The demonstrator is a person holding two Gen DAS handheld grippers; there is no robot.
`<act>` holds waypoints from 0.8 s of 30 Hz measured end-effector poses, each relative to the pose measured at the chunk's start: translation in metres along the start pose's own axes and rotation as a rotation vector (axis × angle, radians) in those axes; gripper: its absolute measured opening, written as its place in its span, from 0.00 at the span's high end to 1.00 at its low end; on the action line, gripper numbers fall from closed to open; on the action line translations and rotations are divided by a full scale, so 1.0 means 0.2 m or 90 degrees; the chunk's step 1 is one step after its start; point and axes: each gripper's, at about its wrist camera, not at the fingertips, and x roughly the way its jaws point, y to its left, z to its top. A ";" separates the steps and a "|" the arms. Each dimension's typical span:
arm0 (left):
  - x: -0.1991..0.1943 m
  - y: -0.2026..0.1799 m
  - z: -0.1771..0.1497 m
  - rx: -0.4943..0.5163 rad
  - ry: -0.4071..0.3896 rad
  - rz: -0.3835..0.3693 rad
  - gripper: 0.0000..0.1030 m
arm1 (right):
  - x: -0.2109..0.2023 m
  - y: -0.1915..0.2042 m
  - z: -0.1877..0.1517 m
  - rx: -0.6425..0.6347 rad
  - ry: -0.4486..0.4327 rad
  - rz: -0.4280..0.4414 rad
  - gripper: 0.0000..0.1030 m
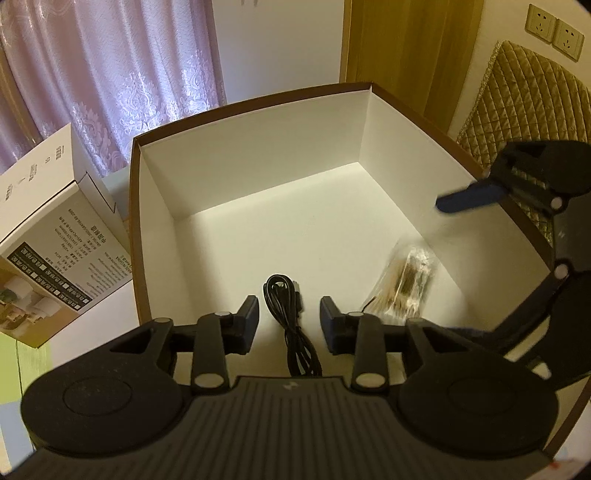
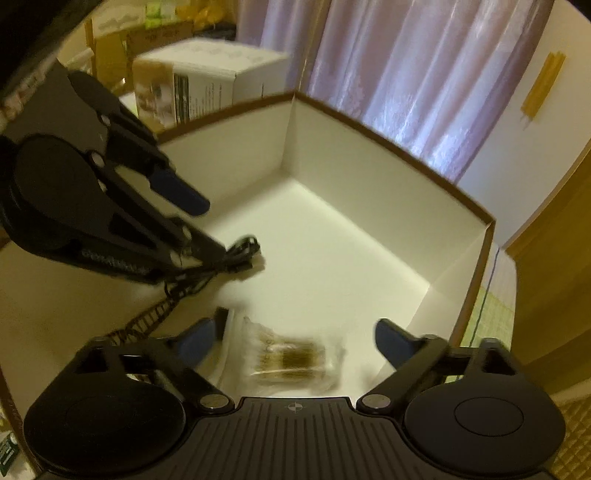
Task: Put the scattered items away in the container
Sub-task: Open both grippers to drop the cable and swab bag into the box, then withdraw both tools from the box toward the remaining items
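Observation:
A large open box (image 1: 258, 166) with a brown rim and white inside fills both views. A coiled black cable (image 1: 291, 321) lies on its floor, between and below the open fingers of my left gripper (image 1: 290, 318). A clear bag of cotton swabs (image 2: 291, 358), motion-blurred, sits low in the box between the wide-open fingers of my right gripper (image 2: 295, 341), and neither finger touches it. The same bag (image 1: 402, 284) shows right of the cable in the left wrist view, under the right gripper's blue finger (image 1: 469, 197). In the right wrist view the cable (image 2: 232, 258) sits under the left gripper's fingers (image 2: 181, 192).
A white product carton (image 1: 55, 240) stands outside the box on the left, seen behind the box wall (image 2: 369, 162) as a white carton (image 2: 207, 85). A quilted gold cushion (image 1: 524, 99) and wall sockets (image 1: 554, 31) are at the right. Curtains hang behind.

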 end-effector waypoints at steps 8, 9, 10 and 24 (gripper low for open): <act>-0.09 -0.03 -0.01 0.011 -0.007 0.010 0.39 | -0.12 0.03 -0.05 0.011 -0.003 0.011 0.03; -0.11 -0.03 -0.02 0.011 -0.008 0.009 0.36 | -0.13 0.04 -0.05 0.014 -0.005 0.010 0.02; -0.12 -0.04 -0.02 0.013 -0.009 0.010 0.31 | -0.14 0.05 -0.06 0.019 -0.006 0.009 0.02; -0.38 -0.08 -0.14 -0.029 -0.012 0.043 0.15 | -0.38 0.10 -0.12 0.115 -0.016 0.026 0.02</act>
